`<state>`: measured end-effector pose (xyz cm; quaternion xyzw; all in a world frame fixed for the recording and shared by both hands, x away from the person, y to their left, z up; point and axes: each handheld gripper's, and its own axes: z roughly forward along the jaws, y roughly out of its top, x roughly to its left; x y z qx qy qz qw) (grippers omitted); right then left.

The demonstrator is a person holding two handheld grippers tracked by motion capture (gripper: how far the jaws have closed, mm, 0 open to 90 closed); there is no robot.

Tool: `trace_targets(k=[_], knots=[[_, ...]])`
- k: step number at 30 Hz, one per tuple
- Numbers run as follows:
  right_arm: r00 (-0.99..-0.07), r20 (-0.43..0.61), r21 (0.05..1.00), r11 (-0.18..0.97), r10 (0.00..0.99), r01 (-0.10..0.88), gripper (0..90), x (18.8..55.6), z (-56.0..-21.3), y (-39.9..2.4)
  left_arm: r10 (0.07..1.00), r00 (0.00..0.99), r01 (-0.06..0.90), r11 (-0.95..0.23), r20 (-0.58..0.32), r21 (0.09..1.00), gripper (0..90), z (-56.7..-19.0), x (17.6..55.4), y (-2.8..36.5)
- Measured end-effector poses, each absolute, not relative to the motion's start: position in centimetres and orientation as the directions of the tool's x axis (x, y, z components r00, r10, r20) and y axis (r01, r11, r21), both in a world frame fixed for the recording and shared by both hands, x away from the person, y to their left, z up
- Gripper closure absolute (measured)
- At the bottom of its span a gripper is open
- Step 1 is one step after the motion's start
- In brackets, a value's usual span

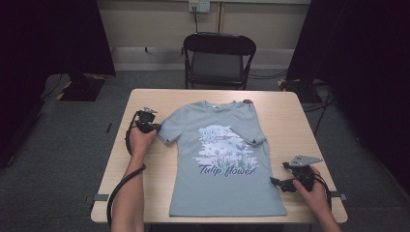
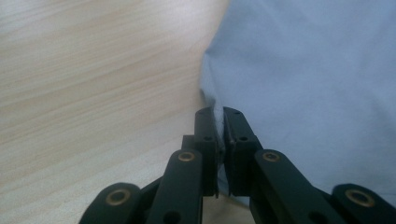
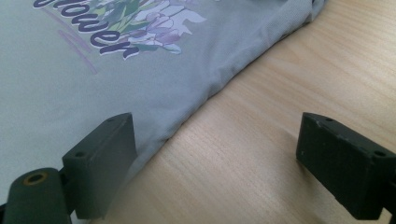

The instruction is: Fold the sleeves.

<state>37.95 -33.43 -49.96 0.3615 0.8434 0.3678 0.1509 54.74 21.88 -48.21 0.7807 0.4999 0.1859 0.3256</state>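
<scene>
Left claw (image 2: pixel 219 140): black two-jaw tool, jaws clamped together on the hem edge of the shirt's sleeve, fabric pinched between the pads in the left gripper view; in the high view sits at about 9 o'clock of the shirt (image 1: pixel 147 123), held by the left hand (image 1: pixel 140 140).
Right claw (image 3: pixel 217 163): jaws spread wide and gripping nothing, one pad resting over the shirt's side edge, the other over bare wood; in the high view lies at about 4 o'clock of the shirt (image 1: pixel 285 182), held by the right hand (image 1: pixel 312 191), grey three-cornered plate (image 1: pixel 303 159) on top.
Shirt: light blue short-sleeved cotton T-shirt (image 1: pixel 222 159) with a tulip print and the words "Tulip flower", spread flat, front up, at the middle of the bench, collar toward 12 o'clock, bottom hem toward 6 o'clock near the front edge.
Sleeves: the one at 9 o'clock stretched out toward the left claw; the one at 2 o'clock folded in over the chest.
Bench: pale wooden rectangular top (image 1: pixel 290 121), bare wood on both sides of the shirt.
Beyond the bench: black folding chair (image 1: pixel 218 60) at 12 o'clock, on grey carpet (image 1: pixel 72 140), well apart from both claws.
</scene>
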Motion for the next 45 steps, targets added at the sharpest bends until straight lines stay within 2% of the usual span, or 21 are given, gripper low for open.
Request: trace_targets(k=[20, 45], knots=[[-0.693, 0.012, 0.729, 0.468, 0.721, 0.499, 11.2, 37.9, -50.0, -33.4, 0.857, 0.512, 0.610, -0.314, -0.059, 0.728, 85.6, -43.2, 54.9, 17.7], [-0.693, 0.012, 0.729, 0.468, 0.721, 0.499, 11.1, 37.9, -50.0, -33.4, 0.827, 0.558, 0.579, -0.333, -0.064, 0.744, 85.6, -41.1, 55.4, 13.2]])
